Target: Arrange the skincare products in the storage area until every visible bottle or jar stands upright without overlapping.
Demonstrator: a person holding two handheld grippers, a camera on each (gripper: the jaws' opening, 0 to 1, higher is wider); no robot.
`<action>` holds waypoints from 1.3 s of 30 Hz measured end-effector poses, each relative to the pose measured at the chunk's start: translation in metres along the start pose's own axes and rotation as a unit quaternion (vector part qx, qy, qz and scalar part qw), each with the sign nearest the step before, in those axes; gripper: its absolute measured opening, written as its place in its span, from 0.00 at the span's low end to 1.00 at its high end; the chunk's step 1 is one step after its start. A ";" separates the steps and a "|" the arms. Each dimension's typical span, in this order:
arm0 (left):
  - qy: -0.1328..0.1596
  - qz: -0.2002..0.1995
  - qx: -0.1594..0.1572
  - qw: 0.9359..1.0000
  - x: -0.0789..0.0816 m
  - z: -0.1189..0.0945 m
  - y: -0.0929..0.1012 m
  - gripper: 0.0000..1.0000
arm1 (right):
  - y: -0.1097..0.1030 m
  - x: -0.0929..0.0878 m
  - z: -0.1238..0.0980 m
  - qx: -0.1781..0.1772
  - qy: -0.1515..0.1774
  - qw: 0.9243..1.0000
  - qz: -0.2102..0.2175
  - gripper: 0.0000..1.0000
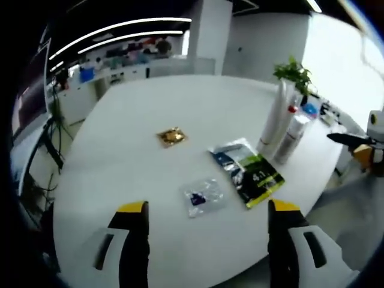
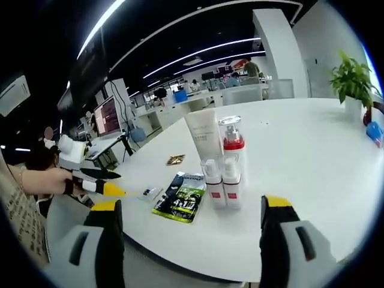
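Left gripper (image 1: 207, 210): two black jaws with yellow tips, pale grey housings with dark slots, right gripper (image 2: 187, 207): same black jaws, yellow tips, grey slotted housings, beside the white table (image 2: 300, 156) edge.

White tube (image 2: 203, 135), pump bottle (image 2: 231, 144), two small bottles (image 2: 222, 183), upright, clustered together
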State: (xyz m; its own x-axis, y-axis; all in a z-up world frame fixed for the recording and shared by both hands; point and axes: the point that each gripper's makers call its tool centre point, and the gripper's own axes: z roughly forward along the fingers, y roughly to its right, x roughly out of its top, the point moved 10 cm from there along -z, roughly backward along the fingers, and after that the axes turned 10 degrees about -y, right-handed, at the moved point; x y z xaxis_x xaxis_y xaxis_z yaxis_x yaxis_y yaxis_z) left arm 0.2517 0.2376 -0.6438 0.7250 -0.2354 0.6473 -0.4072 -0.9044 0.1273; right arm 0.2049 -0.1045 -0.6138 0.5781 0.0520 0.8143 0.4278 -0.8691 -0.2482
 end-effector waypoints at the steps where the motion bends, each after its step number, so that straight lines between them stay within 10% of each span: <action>1: 0.002 0.001 0.000 1.000 0.000 -0.002 -0.001 0.80 | 0.000 0.000 0.000 0.000 0.000 1.000 0.000 0.96; 39: 0.056 0.007 -0.045 0.997 -0.008 -0.055 -0.002 0.97 | 0.000 0.000 0.000 -0.003 0.001 1.000 -0.002 0.96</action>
State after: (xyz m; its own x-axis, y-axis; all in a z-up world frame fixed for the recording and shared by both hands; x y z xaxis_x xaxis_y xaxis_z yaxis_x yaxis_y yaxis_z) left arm 0.2164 0.2606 -0.6075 0.6545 -0.2024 0.7284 -0.4684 -0.8649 0.1806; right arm 0.2046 -0.1044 -0.6138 0.5755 0.0546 0.8160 0.4253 -0.8722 -0.2416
